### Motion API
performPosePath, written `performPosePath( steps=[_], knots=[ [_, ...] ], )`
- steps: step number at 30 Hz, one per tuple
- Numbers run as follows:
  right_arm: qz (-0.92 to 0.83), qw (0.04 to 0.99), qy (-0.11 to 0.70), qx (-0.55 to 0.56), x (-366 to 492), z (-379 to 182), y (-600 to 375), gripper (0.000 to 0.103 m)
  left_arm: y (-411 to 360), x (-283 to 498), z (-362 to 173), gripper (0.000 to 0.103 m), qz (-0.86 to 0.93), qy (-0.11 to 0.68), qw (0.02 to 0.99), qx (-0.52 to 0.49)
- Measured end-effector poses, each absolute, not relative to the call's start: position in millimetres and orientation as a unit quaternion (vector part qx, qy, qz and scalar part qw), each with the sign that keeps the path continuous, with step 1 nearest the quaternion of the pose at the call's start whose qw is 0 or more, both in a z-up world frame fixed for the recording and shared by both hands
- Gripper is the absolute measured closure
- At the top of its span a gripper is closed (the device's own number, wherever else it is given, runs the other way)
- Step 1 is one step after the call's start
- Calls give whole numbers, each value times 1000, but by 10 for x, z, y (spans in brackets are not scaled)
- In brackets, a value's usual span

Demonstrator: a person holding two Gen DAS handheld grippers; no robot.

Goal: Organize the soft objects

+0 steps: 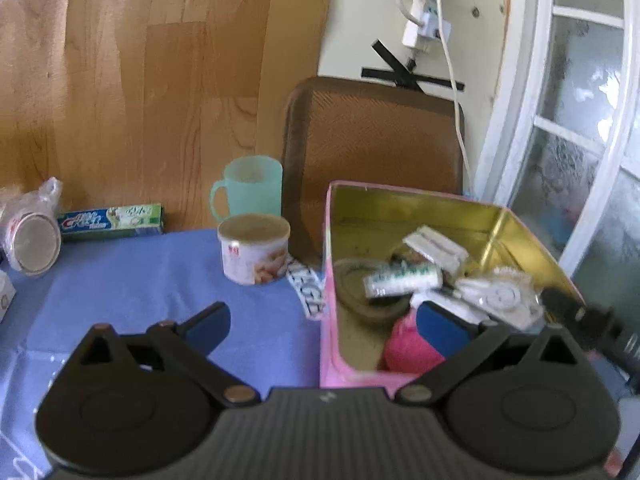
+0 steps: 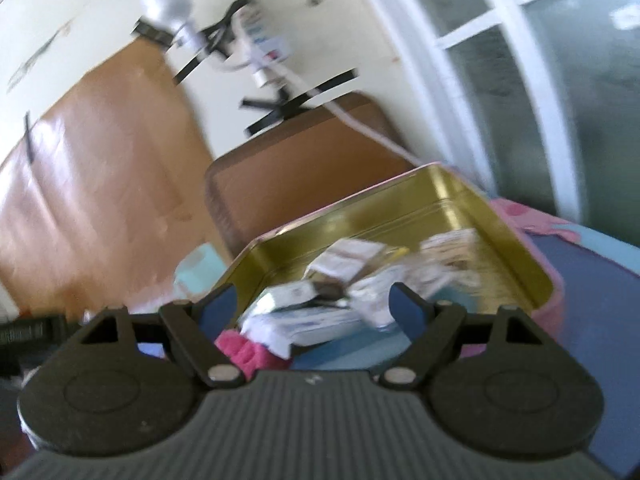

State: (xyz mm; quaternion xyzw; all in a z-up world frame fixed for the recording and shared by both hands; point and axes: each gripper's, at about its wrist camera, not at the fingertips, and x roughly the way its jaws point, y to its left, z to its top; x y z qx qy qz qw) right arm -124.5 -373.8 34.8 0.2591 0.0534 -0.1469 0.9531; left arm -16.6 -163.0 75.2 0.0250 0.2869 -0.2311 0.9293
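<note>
Nearest, the left tool (image 1: 322, 326) and right tool (image 2: 316, 306) stand spread and empty. Beyond them, the pink cloth (image 1: 408, 346) and packets lie inside the pink tin (image 1: 420, 216). A drop-off looks complete; next, fetch another soft item from the blue surface (image 1: 160, 280).

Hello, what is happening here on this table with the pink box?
A person holds a gripper in each hand near the open pink tin on the blue cloth. The left gripper and the right gripper are both open and hold nothing. The tin already holds small packets, a white tube and a pink soft thing. A can, a green cup and a toothpaste box stand outside it.
</note>
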Motion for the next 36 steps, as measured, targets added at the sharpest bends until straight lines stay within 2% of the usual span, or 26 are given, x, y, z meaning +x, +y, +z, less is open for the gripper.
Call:
performPosePath(
  steps=[7, 13, 36],
  knots=[
    [-125, 952, 72, 271, -1300, 429, -3624, 18, -1615, -368, 694, 0, -236, 309, 920, 47],
    [-119, 958, 86, 248, -1319, 494, -3459, 18, -1514, -502, 718, 0, -219, 288, 930, 59],
    [-121, 969, 100, 193, -1307, 661, -3064, 14, -1149, -671, 715, 0, -206, 294, 933, 32]
  ],
)
